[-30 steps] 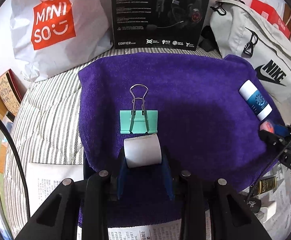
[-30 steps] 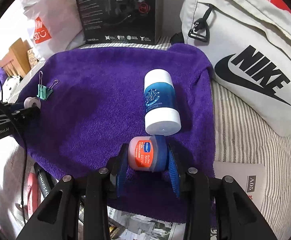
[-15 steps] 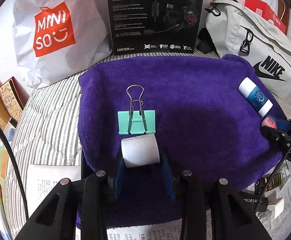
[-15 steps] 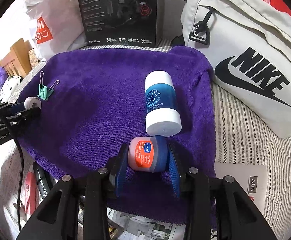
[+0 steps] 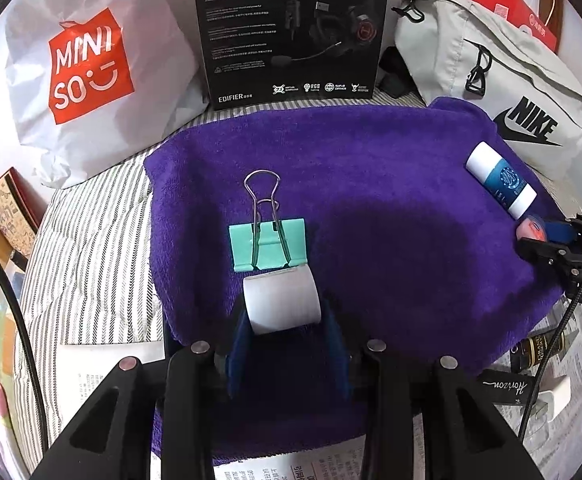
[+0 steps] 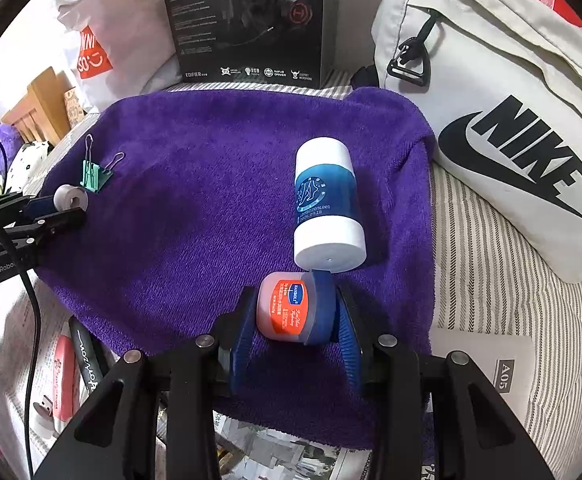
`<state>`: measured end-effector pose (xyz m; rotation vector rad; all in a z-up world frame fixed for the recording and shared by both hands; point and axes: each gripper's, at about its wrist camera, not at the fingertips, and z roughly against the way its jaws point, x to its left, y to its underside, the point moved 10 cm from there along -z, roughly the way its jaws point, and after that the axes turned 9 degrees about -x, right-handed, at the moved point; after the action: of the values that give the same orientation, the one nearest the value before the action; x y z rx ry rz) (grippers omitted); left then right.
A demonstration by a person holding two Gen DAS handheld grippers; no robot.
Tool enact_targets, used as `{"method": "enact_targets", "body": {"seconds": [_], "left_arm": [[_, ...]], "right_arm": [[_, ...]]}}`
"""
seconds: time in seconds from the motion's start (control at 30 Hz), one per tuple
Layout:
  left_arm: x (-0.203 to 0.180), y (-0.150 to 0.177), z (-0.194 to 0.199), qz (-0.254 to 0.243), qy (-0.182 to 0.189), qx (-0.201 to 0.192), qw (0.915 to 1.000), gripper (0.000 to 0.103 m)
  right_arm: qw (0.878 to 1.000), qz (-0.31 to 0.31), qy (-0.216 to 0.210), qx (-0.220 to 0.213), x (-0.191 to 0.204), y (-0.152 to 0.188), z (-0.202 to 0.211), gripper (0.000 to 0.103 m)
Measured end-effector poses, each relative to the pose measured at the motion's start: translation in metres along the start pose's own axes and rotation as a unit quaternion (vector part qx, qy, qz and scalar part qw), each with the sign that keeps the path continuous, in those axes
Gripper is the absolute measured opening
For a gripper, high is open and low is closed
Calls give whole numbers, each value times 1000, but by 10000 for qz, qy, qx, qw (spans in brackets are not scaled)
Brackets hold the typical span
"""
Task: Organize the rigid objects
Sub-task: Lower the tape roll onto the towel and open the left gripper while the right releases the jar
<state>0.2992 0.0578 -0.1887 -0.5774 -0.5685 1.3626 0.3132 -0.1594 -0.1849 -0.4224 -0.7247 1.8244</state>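
Observation:
A purple towel (image 5: 391,208) lies spread on a striped bed. My left gripper (image 5: 283,308) is shut on a white tape roll (image 5: 281,298) at the towel's near left, just behind a green binder clip (image 5: 269,246). The same gripper (image 6: 63,208) shows at the left edge of the right wrist view. My right gripper (image 6: 295,300) is shut on a small orange jar with a blue lid (image 6: 287,308), which sits tilted on the towel. Right behind the jar lies a blue and white bottle (image 6: 327,204). The left wrist view catches that gripper (image 5: 547,236) at its right edge.
Along the back stand a white shopping bag (image 5: 91,68), a black headset box (image 5: 291,28) and a grey sling bag (image 6: 491,100). Papers (image 6: 503,364), a black pen (image 6: 87,364) and small items lie off the towel's near edge. A black cable (image 6: 31,320) hangs at the left.
The orange jar has twisted between the right fingers, so its label now stands tilted. The left wrist view has rolled slightly. Clip, bottle and towel stay where they were.

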Motion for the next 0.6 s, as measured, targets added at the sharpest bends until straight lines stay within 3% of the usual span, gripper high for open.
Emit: {"method": "enact_targets", "body": {"seconds": [0.3,0.6], "left_arm": [[0,-1,2,62,-27,-110,9999,36],[1,-1,1,116,-110,-100,9998,39]], "right_arm": [[9999,51,105,-116,1,-1,1,41],[9997,49,14,-232,5,-5,-1,54]]}}
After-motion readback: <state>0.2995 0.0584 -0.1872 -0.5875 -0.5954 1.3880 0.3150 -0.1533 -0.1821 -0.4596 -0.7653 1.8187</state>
